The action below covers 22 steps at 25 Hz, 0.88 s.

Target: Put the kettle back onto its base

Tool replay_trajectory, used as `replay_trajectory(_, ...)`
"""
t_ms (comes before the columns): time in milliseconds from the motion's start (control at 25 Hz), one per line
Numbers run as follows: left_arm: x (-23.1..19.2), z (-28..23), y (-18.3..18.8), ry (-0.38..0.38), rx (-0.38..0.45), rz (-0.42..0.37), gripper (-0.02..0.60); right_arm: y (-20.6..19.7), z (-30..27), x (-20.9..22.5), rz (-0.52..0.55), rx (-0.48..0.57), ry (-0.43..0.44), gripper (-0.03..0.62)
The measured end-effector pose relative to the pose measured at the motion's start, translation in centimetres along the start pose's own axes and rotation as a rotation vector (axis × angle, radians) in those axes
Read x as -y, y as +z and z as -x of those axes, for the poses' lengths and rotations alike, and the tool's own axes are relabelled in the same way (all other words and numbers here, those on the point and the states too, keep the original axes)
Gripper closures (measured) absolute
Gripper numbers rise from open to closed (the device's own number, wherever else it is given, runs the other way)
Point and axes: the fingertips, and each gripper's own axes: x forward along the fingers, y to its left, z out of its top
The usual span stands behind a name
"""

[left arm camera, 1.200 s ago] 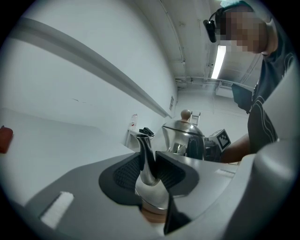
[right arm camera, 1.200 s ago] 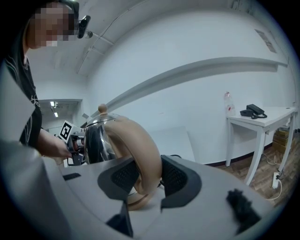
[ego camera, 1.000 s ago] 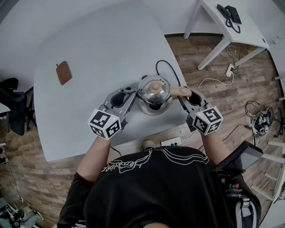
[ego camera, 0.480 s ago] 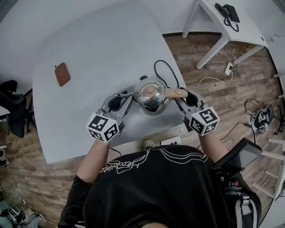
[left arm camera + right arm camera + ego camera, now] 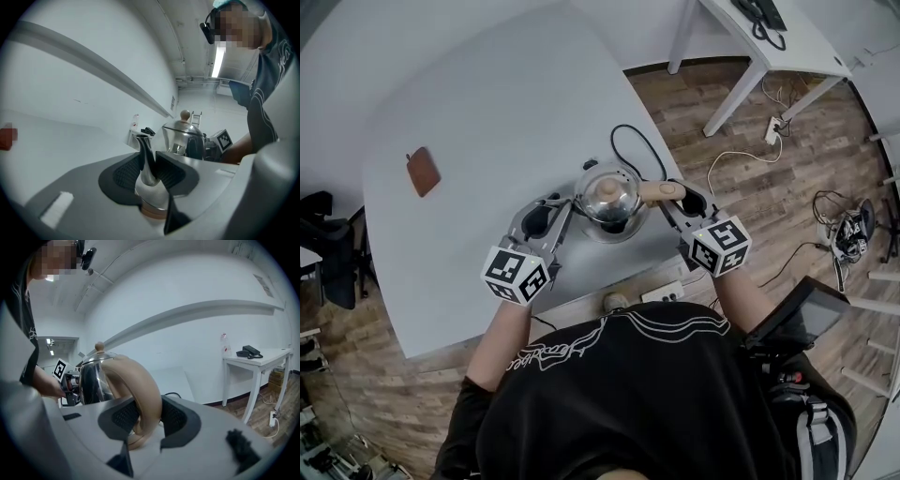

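Kettle (image 5: 609, 204): shiny steel body, curved tan handle, knobbed lid

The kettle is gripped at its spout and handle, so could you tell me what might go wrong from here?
The left gripper pinches only the thin, tapering spout, which may slip out. The right gripper is closing its jaws on the smooth curved handle, so the kettle could tilt. The cord beside it might snag.

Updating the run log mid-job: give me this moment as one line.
kettle: gripped on both sides | left gripper: shut on spout | right gripper: jaws closing, handle between them | base: not visible
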Motion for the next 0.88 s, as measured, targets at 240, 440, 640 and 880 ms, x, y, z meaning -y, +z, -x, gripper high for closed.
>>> replay_trajectory(240,0.1,-0.3,0.1,-0.001,0.011,0.022,0.472,-0.3,0.0,0.4,-0.051,0.006,0.003,0.459)
replay_trajectory(440,-0.1,0.1,-0.2,0.002,0.017,0.058,0.471,-1.5,-0.2,-0.2,-0.127,-0.037,0.061,0.457)
replay_trajectory(640,-1.3,0.9,-0.6,0.053,0.030,0.107,0.361,-1.9,0.2,0.2,-0.161,-0.035,0.047,0.404)
replay_trajectory(880,-0.9,2.8,-1.1,0.066,0.035,0.117,0.345,-1.4,2.2,0.5,-0.137,-0.015,-0.009,0.376)
